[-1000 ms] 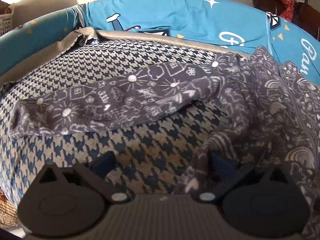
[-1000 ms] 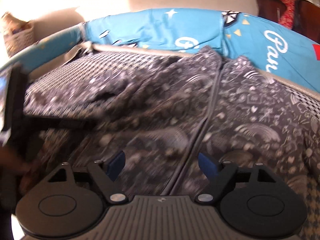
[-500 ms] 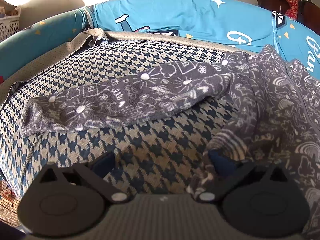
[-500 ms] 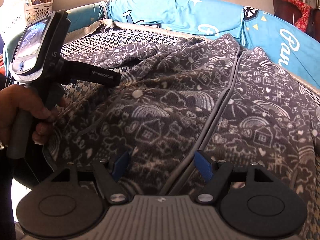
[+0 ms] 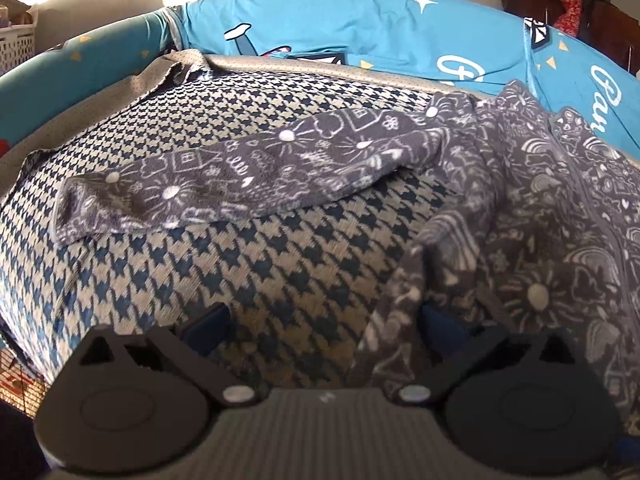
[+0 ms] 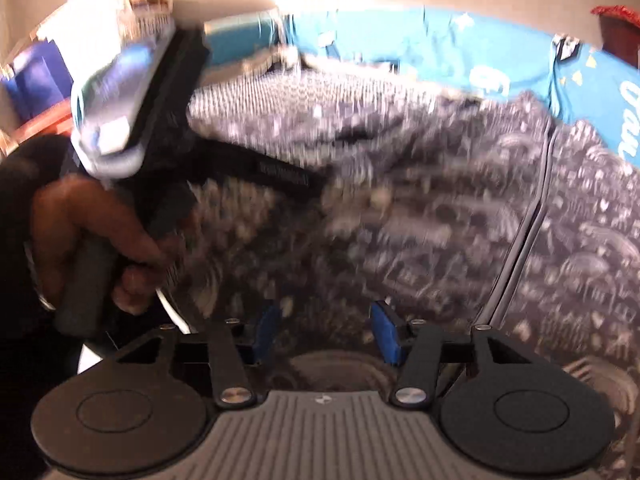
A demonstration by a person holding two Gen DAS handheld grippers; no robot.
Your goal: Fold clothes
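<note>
While the dark grey fleece zip-up jacket with white doodle print (image 5: 520,208) lies spread front-up on the blue-and-tan houndstooth cushion (image 5: 248,264), one sleeve (image 5: 248,176) is stretched out sideways, prob. for folding in. Left gripper (image 5: 320,320) hovers w/ fingers apart at the jacket's edge; right gripper (image 6: 326,336) is likewise spread, empty, over the hem (view blurred).

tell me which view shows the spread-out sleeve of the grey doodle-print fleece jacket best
The left wrist view. The sleeve lies sharp and whole across the houndstooth cushion, cuff to shoulder. In the right wrist view it is motion-blurred and partly hidden behind the left gripper's body and the hand holding it.
</note>
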